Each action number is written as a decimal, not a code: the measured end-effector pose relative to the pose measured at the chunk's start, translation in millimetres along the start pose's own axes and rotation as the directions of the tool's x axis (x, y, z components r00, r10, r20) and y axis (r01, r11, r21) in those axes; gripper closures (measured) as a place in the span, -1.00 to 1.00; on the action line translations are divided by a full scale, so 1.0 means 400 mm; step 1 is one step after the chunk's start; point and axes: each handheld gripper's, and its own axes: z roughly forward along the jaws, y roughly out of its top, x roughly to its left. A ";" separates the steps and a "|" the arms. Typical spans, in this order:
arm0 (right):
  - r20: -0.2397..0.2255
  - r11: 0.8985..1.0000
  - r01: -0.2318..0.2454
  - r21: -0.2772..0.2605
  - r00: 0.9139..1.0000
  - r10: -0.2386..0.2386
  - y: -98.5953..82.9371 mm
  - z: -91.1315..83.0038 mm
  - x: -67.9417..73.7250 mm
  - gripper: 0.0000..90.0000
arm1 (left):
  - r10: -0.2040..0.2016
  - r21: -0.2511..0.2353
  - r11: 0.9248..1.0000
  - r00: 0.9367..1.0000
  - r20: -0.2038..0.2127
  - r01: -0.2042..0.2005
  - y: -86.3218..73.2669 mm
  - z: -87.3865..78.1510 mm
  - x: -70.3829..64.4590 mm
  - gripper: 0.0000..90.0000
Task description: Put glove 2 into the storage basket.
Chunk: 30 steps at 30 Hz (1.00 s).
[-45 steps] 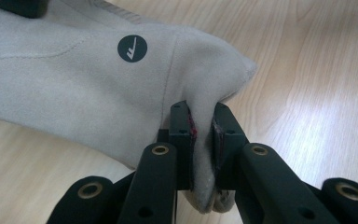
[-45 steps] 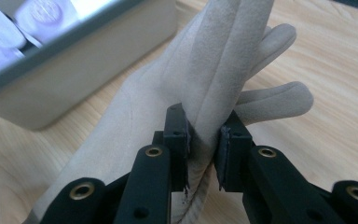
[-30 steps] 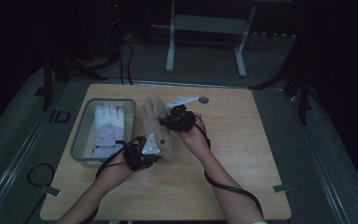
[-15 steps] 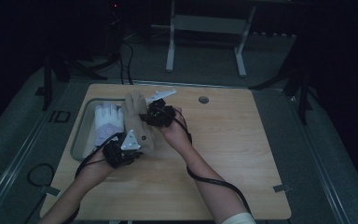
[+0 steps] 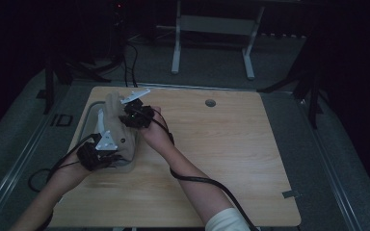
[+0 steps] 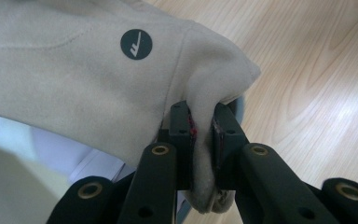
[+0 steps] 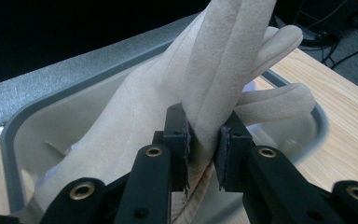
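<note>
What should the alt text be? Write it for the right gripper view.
The right gripper, jaws shut, pinches a beige glove by a finger, holding it over a grey tray on a wooden table.

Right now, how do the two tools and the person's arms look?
Both the left tool and the right tool are black, each topped by a grey three-cornered plate and trailing a black cable. Their jaws have brass-coloured rivets. A white sleeve covers the right upper arm.
</note>
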 end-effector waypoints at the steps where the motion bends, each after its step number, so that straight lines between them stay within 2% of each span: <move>1: -0.002 1.000 -0.002 0.004 1.000 0.002 0.004 0.012 0.004 0.71 | -0.007 0.005 1.000 1.000 -0.003 0.007 -0.006 -0.003 0.005 0.81; 7: -0.017 1.000 -0.014 0.025 1.000 0.014 0.016 0.077 0.010 0.70 | -0.034 0.034 0.999 0.999 -0.019 0.034 -0.036 0.005 0.034 0.81; 15: -0.004 0.997 -0.023 0.072 1.000 0.023 0.015 0.132 -0.004 0.70 | -0.072 0.030 0.997 0.997 -0.003 0.072 -0.045 0.026 0.055 0.81; 19: -0.013 0.992 -0.072 0.108 0.997 0.074 -0.005 0.163 -0.029 0.70 | -0.079 0.042 0.996 0.997 0.002 0.079 -0.043 0.047 0.060 0.81; 21: -0.009 0.991 -0.068 0.117 0.998 0.069 -0.011 0.172 -0.029 0.69 | -0.076 0.049 0.996 0.997 0.006 0.076 -0.046 0.059 0.060 0.80; 25: 0.014 0.989 -0.031 0.142 0.999 0.029 -0.019 0.188 -0.022 0.69 | -0.081 0.057 0.995 0.997 0.010 0.081 -0.051 0.074 0.059 0.80; 28: 0.029 0.989 -0.012 0.150 1.000 0.008 -0.023 0.197 -0.015 0.68 | -0.098 0.050 0.994 0.995 0.017 0.097 -0.055 0.076 0.061 0.79; 30: 0.033 0.988 -0.018 0.154 0.999 0.013 -0.025 0.201 -0.013 0.63 | -0.114 0.046 0.993 0.993 0.027 0.113 -0.058 0.079 0.064 0.79</move>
